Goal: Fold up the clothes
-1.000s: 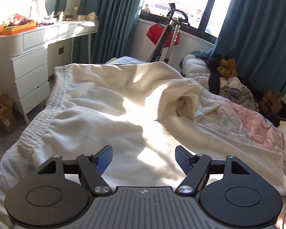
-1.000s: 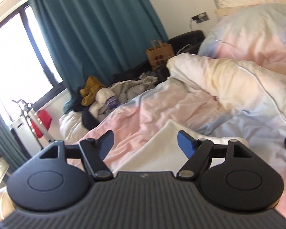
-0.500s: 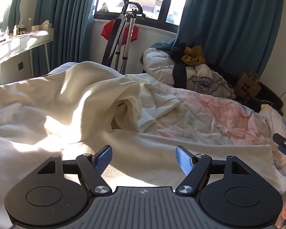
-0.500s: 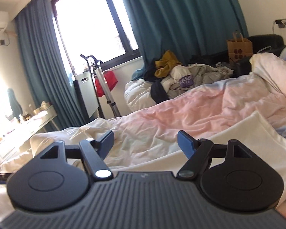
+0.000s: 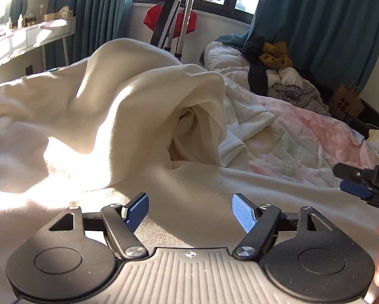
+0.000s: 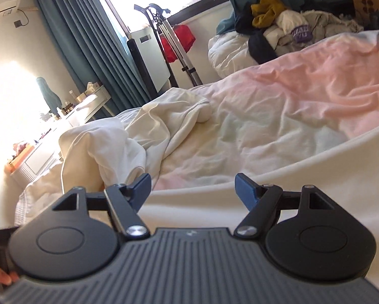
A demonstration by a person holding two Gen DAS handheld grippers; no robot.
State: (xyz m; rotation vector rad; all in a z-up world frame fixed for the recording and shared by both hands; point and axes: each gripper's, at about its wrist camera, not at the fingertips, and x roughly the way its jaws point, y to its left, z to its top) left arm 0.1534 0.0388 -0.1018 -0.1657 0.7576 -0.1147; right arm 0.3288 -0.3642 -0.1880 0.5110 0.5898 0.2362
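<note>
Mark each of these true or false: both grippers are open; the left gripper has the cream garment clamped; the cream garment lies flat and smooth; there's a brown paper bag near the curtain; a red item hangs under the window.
1. Both grippers are open. True: the left gripper and the right gripper hold nothing.
2. The left gripper clamps the cream garment. False: it hovers open above it.
3. The cream garment lies flat. False: it is bunched in folds.
4. A brown paper bag stands near the curtain. True.
5. A red item hangs under the window. True.
</note>
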